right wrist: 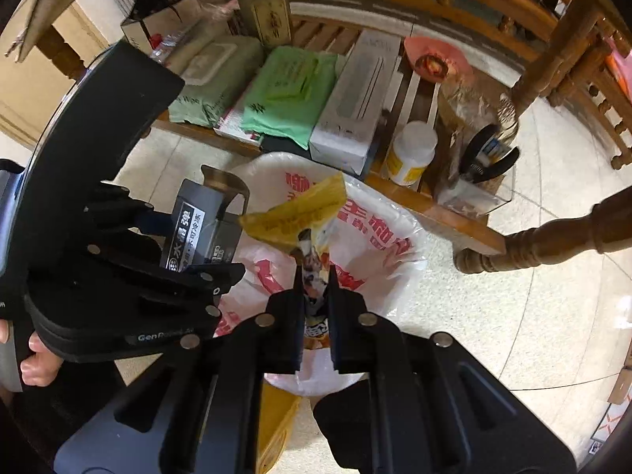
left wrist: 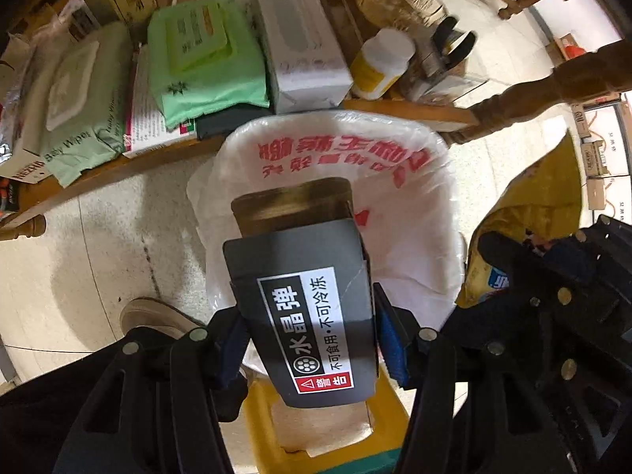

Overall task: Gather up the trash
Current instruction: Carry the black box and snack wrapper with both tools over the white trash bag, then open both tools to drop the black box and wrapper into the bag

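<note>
My left gripper (left wrist: pixel 308 331) is shut on a grey cardboard box (left wrist: pixel 304 308) with a black-and-white label. It holds the box over a bin lined with a white plastic bag with red print (left wrist: pixel 410 237). The box also shows in the right wrist view (right wrist: pixel 201 229). My right gripper (right wrist: pixel 316 272) is shut on a crumpled yellow snack wrapper (right wrist: pixel 300 213), held above the same bag (right wrist: pixel 379 268). The wrapper also shows at the right of the left wrist view (left wrist: pixel 533 205).
A low wooden shelf (left wrist: pixel 118 166) behind the bin holds green wipe packs (left wrist: pixel 205 59), a white long box (left wrist: pixel 300 39), a white-and-yellow bottle (left wrist: pixel 379 63) and pliers (right wrist: pixel 489 154). A turned wooden leg (right wrist: pixel 553 237) lies right. A yellow stool (left wrist: pixel 324 434) and a shoe (left wrist: pixel 154 316) are below.
</note>
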Demonstrator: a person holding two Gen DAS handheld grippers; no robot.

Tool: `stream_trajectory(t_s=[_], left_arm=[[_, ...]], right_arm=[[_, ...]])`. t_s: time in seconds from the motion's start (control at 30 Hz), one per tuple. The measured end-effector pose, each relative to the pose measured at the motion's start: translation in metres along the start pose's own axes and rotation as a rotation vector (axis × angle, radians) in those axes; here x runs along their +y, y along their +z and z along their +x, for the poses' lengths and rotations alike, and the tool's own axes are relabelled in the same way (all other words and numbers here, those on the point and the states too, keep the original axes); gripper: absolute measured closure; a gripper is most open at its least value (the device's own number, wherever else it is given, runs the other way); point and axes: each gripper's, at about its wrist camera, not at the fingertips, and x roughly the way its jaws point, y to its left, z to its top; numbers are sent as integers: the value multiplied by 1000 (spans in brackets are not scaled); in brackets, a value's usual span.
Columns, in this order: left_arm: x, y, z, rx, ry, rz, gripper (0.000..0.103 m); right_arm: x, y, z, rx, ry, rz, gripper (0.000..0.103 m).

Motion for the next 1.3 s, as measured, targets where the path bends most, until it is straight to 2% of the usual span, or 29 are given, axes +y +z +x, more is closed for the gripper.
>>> stream_trajectory(t_s=[0.07, 0.3, 0.43, 0.73, 0.8, 0.87, 1.0, 1.3], left_arm=[[3, 3, 11, 18, 26, -4, 48], [11, 15, 37, 58, -8, -35, 48], [12, 22, 52, 79, -1, -42, 48], [9, 27, 74, 123, 30, -33, 46], [8, 29, 74, 124, 48, -34, 42], [11, 29, 76, 117, 88, -35, 32], [15, 31, 74, 113, 59, -57, 29], [15, 31, 71, 103, 68, -60, 29]], right_arm=[[-5, 2, 13, 22, 3, 12, 92], [-13, 8, 45, 82, 29, 39, 92], [-17, 10, 67, 122, 38, 57, 92], [-19, 7, 80, 155, 34, 60, 92], [-19, 8, 82, 153, 14, 61, 77], [-20, 9, 81, 142, -11, 65, 73], [-26, 10, 78, 138, 16, 97, 71], [-29, 9, 78, 137, 17, 106, 69]])
